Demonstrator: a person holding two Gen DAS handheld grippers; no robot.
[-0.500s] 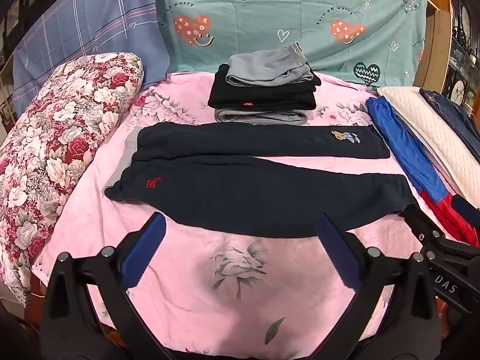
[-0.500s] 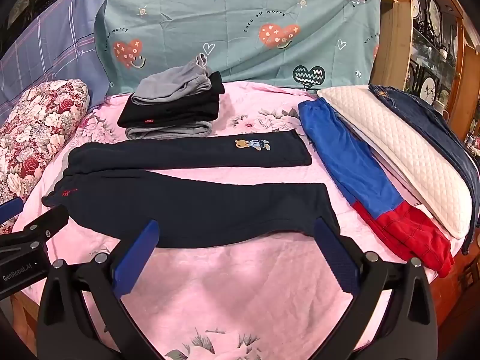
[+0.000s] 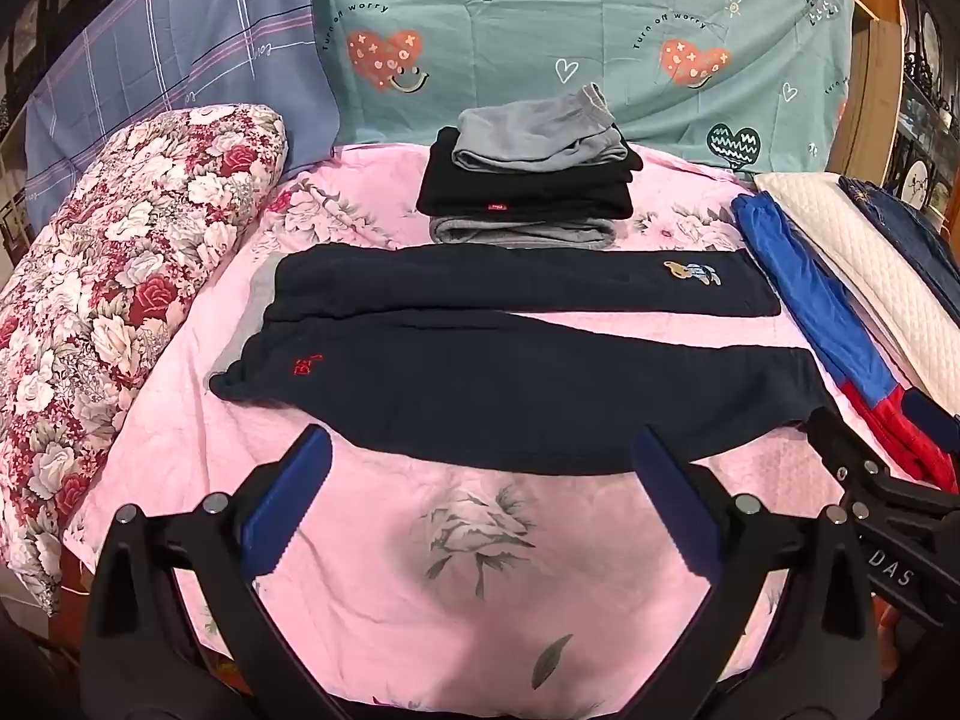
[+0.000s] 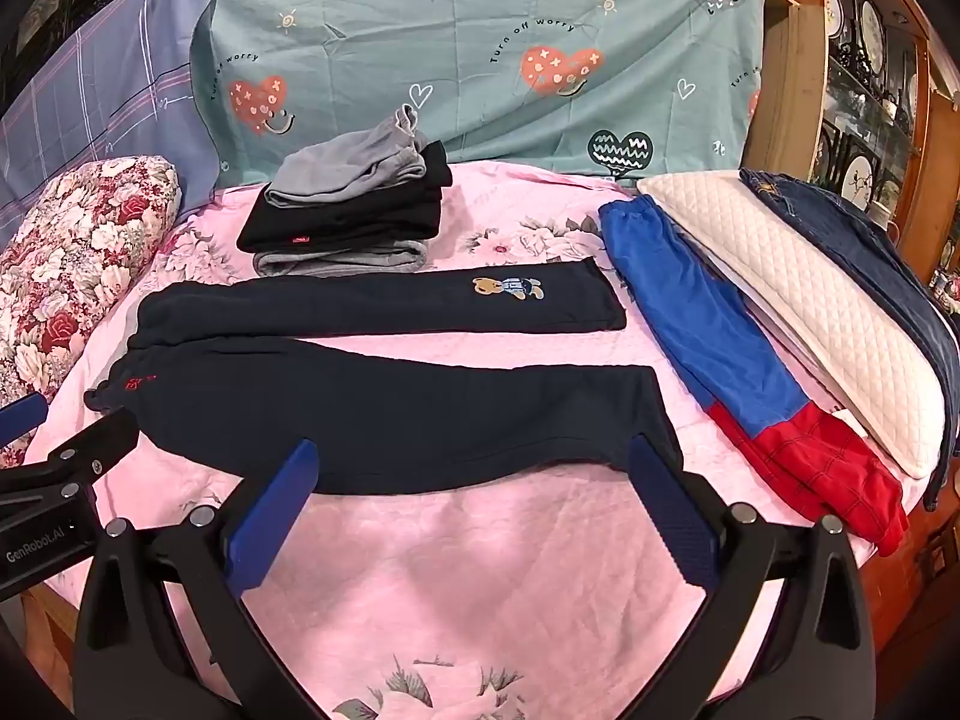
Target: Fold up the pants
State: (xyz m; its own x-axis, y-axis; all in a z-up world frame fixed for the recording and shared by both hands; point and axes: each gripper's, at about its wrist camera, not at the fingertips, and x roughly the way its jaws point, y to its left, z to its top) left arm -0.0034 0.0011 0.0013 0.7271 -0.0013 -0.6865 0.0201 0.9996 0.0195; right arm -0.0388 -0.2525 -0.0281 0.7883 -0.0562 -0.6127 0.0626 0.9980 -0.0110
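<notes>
1. Nothing had visibly moved since the earlier frame.
2. Nearest, the left gripper [image 3: 480, 492] and right gripper [image 4: 474, 498] hovered spread wide, grasping nothing.
3. Beyond them, dark navy fabric pants [image 4: 384, 402] lay flat on the pink floral bedsheet [image 4: 510, 570].
4. Farthest, a stack of folded grey and black clothes [image 3: 528, 180] sat.

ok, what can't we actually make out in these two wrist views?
- Bottom grey garment in the folded stack: mostly covered by the black one in both views.
- Jeans: partly behind the white pillow, cut off at the right edge in the left view.
- Red logo on the navy pants: too small to read.
- Right hand-held gripper: in the left view only one finger shows, at the right edge.
</notes>
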